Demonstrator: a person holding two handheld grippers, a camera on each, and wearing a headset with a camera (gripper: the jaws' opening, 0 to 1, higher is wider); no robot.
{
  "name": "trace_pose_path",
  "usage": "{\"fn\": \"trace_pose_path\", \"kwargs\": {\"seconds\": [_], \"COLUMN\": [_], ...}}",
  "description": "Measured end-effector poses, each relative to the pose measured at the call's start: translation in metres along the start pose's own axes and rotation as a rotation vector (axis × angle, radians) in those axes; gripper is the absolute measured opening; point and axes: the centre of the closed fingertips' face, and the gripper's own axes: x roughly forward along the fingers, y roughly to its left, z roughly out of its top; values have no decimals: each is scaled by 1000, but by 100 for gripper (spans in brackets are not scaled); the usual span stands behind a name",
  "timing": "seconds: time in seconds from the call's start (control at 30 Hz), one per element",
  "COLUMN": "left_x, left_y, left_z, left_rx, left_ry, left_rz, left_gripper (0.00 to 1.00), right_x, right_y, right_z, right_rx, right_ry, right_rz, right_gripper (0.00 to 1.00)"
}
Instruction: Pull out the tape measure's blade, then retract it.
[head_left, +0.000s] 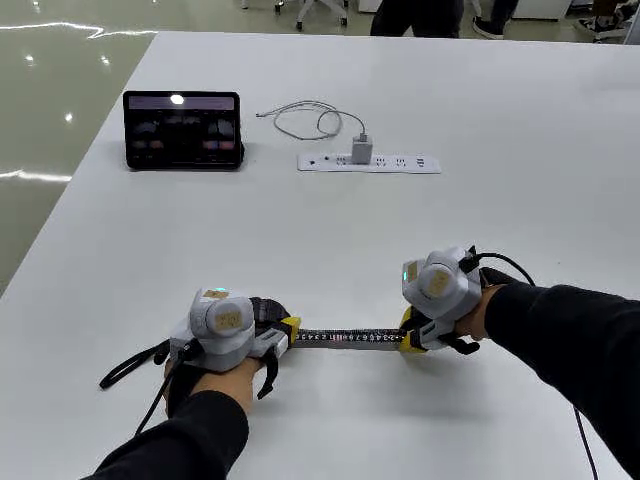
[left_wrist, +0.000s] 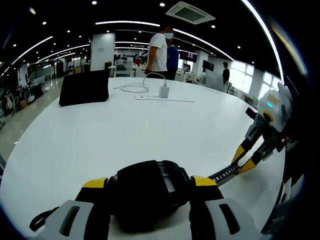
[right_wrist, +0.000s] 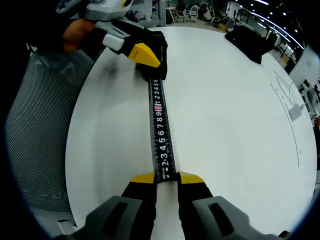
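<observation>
The black tape measure case (left_wrist: 147, 192) sits between the yellow-tipped jaws of my left gripper (left_wrist: 149, 183), which is shut on it. In the head view the left gripper (head_left: 285, 330) rests at the table's near left with the case (head_left: 268, 312) in it. The blade (head_left: 345, 337) runs rightward, a short stretch with printed numbers (right_wrist: 161, 132). My right gripper (right_wrist: 162, 177) is shut on the blade's end, and stands in the head view at the near right (head_left: 408, 338). In the right gripper view the case (right_wrist: 156, 55) lies at the far end of the blade.
A black tablet (head_left: 182, 129) stands at the back left of the white table (head_left: 330, 230). A white power strip (head_left: 368, 162) with a plugged charger (head_left: 361, 150) and a coiled cable (head_left: 305, 120) lies behind the work. People stand beyond the far edge (left_wrist: 162, 47).
</observation>
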Motion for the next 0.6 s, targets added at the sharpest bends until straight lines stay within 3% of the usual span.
{"fn": "trace_pose_path", "kwargs": {"seconds": [0.6], "left_x": [1], "left_y": [1], "left_z": [0], "left_rx": [-1], "left_ry": [-4], "left_rz": [-1], "left_gripper": [60], "right_x": [4], "right_y": [2], "right_z": [9], "right_rx": [3], "right_ry": [-8], "right_rz": [-3], "right_gripper": [11]}}
